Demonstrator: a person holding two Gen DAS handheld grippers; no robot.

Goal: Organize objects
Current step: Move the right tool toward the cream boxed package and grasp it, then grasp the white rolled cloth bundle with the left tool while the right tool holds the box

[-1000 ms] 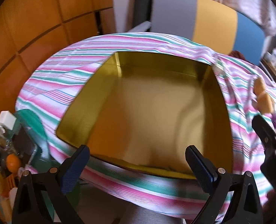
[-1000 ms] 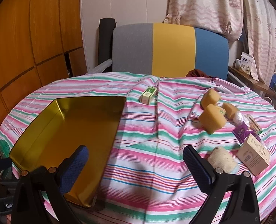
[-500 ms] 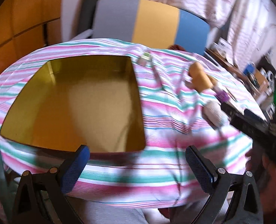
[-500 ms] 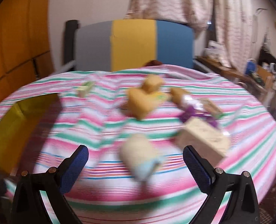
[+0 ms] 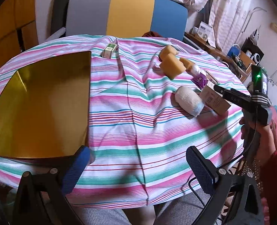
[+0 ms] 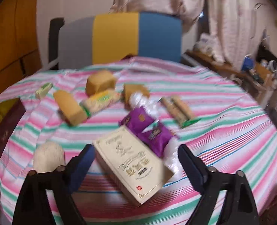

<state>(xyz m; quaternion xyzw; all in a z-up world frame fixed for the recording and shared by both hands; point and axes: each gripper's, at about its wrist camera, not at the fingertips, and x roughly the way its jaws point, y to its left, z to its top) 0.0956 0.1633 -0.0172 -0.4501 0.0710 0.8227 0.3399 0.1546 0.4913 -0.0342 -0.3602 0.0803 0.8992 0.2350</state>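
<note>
A gold tin box lies open on the left of the striped table; its dark outer wall shows in the right wrist view. My left gripper is open and empty at the table's near edge. My right gripper is open, its jaws on either side of a cream carton, apart from it; it also shows in the left wrist view. Beside the carton lie a white roll, a purple packet, yellow sponges and a small green box.
The striped tablecloth covers a round table. A grey, yellow and blue chair back stands behind it. A cluttered shelf is at the right. Wrapped snack bars lie right of the purple packet.
Both grippers swung right. The left view moved from over the tin to the table's middle. The right gripper came down close over the cream carton.
</note>
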